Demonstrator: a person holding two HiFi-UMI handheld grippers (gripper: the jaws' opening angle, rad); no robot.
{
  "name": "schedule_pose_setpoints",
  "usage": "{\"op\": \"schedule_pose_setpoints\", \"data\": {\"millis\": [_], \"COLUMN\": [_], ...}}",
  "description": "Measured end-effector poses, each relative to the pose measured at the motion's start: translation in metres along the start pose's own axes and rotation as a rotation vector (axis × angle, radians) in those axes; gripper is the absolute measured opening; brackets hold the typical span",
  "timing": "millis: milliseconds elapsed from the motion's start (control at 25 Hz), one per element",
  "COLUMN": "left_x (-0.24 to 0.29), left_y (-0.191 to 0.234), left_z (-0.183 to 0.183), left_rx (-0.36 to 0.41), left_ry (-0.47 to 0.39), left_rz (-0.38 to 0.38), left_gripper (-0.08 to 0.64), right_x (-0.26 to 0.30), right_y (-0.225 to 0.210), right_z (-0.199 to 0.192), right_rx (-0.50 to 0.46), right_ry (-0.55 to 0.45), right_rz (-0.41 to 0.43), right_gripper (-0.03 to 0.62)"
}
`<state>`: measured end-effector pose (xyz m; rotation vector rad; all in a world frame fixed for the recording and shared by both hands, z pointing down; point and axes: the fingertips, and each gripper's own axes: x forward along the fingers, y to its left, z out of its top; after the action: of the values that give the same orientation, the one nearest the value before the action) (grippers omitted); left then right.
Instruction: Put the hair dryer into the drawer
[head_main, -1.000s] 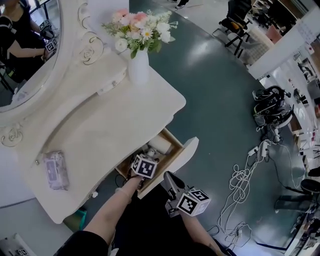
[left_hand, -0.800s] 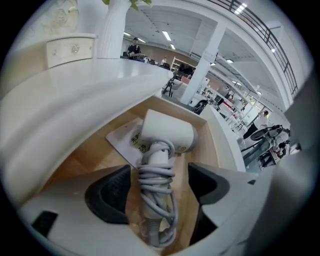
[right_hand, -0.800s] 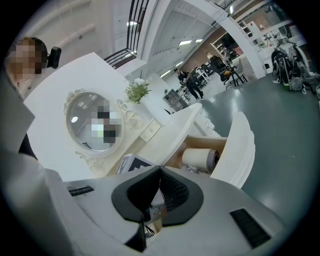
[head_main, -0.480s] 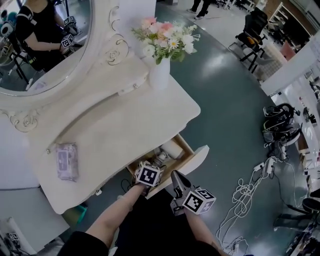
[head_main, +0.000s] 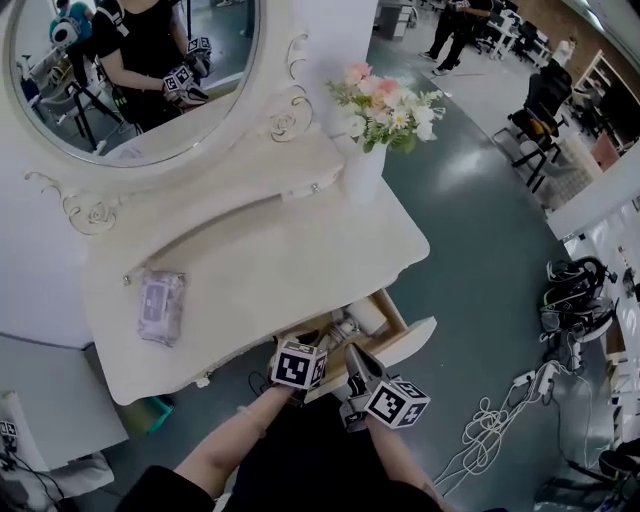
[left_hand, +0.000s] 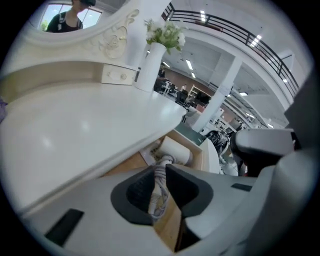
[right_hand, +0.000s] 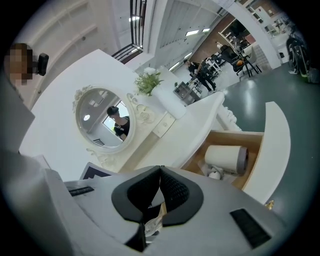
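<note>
The white hair dryer (head_main: 368, 320) lies in the open drawer (head_main: 405, 343) at the dressing table's right front; it also shows in the left gripper view (left_hand: 175, 150) and the right gripper view (right_hand: 225, 159). My left gripper (head_main: 300, 352) hovers at the drawer's near end. Its jaws (left_hand: 159, 172) are closing, and the dryer's pale cord (left_hand: 157, 195) runs between the pads and fills the narrow gap. My right gripper (head_main: 352, 355) sits beside it, just in front of the drawer front (right_hand: 272, 150). Its tips (right_hand: 160, 172) touch, with nothing in them.
On the white table top (head_main: 260, 260) stand a vase of flowers (head_main: 365, 170) at the back right and a packet of wipes (head_main: 160, 305) at the left. An oval mirror (head_main: 140, 70) rises behind. Cables (head_main: 495, 430) lie on the floor at the right.
My left gripper has drawn up and back out of the drawer toward me. The right gripper has edged nearer to it. The head view has tilted up toward the mirror.
</note>
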<state>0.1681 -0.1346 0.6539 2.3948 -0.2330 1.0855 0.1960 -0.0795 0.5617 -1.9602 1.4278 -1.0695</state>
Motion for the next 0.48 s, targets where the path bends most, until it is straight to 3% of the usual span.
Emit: {"op": "schedule_pose_setpoints", "data": {"millis": [160,480], "left_x": [-0.028,-0.094], "left_y": [0.017,0.051], "left_z": [0.012,0.021], "left_rx": [-0.086,-0.242], "left_ry": [-0.114,-0.369], "left_rz": [0.054,0.076], "left_gripper": [0.021,0.02], "right_x": [0.013,0.048], "right_y": [0.013,0.057], "right_z": [-0.004,-0.007], "right_rx": [-0.018,-0.086], "right_ry": [0.03,0.078], "right_rz": [0.037,0.149], "right_gripper": [0.021,0.021]}}
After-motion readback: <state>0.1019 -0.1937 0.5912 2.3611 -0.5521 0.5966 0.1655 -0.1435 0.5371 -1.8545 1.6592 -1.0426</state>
